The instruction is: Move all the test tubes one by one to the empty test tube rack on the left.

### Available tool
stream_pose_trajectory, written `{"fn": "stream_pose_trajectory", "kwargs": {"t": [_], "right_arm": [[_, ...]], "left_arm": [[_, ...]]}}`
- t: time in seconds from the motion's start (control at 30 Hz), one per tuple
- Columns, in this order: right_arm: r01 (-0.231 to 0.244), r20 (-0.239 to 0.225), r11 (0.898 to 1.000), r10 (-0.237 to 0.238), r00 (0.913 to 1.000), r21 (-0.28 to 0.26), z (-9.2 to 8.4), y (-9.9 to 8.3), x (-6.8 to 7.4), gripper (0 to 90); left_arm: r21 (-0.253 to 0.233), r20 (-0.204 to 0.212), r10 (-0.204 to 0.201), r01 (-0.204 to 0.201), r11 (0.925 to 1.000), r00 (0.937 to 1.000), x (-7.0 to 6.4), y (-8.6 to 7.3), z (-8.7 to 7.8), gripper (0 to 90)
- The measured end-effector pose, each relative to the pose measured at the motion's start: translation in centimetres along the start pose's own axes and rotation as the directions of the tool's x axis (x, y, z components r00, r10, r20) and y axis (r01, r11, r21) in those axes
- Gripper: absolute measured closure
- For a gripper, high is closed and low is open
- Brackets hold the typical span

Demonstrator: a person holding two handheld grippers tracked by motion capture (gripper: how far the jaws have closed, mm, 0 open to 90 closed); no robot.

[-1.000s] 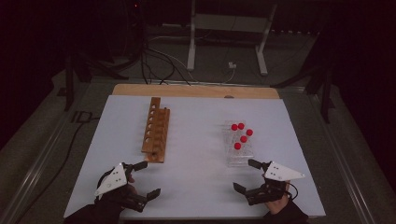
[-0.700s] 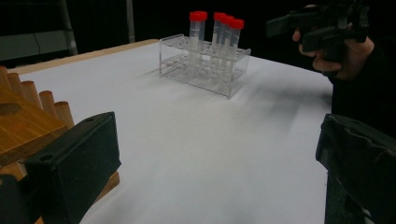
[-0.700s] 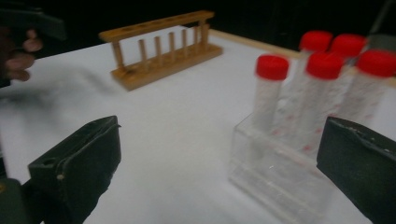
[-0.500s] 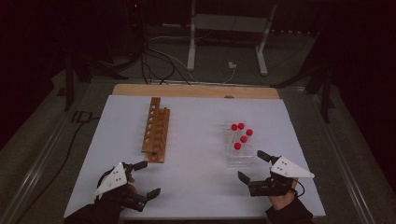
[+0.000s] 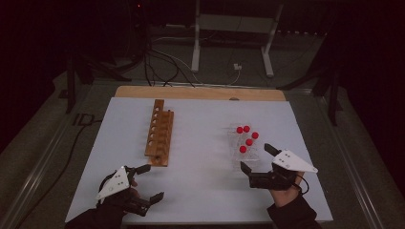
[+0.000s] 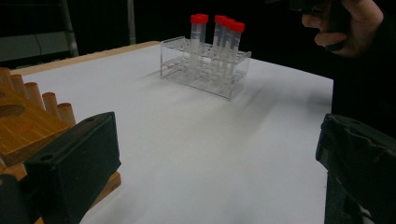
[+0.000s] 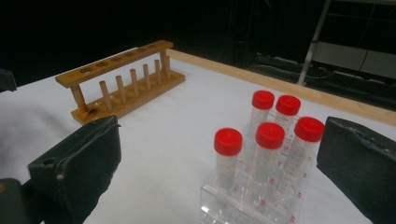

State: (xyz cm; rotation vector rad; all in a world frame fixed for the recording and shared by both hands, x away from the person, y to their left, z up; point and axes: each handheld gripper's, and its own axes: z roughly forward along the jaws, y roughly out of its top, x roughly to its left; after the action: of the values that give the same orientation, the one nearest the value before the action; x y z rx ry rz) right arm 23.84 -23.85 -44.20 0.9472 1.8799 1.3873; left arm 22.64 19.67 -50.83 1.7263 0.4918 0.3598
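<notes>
On the white table [image 5: 200, 191], a wooden rack [image 5: 159, 135] lies left of centre with its long axis running away from the person, its pegs upright. To its right, well apart, stands a clear plastic rack [image 5: 244, 151] holding five red-capped tubes [image 5: 247, 135], all upright. The right claw [image 5: 257, 160] sits wide open and empty just at the clear rack's near end, jaws pointing toward the tubes; whether a jaw touches the rack is hard to tell. The left claw [image 5: 149, 182], also wide open and empty, rests near the wooden rack's near end.
</notes>
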Motion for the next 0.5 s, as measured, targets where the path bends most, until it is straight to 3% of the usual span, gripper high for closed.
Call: {"fn": "stream_pose_trajectory", "kwargs": {"t": [0.23, 0.33, 0.5], "right_arm": [[-0.006, 0.037, 1.000, 0.005, 0.9993, 0.021, 0.9, 0.4, 1.2, 0.0], [-0.022, 0.058, 0.997, 0.018, 0.9981, 0.078, 1.5, 0.2, 1.8, 2.1], [-0.051, 0.089, 0.991, 0.040, 0.9952, 0.127, 2.0, -0.3, 1.7, 7.2]], "left_arm": [[0.000, 0.003, 0.001, -0.001, 1.0000, 1.0000, 0.0, 0.0, 0.0, 0.4], [0.000, 0.002, 0.002, -0.002, 1.0000, 1.0000, 0.0, 0.1, -0.1, 0.4], [-0.002, 0.003, 0.001, -0.001, 1.0000, 1.0000, 0.0, 0.1, -0.1, 0.4]]}}
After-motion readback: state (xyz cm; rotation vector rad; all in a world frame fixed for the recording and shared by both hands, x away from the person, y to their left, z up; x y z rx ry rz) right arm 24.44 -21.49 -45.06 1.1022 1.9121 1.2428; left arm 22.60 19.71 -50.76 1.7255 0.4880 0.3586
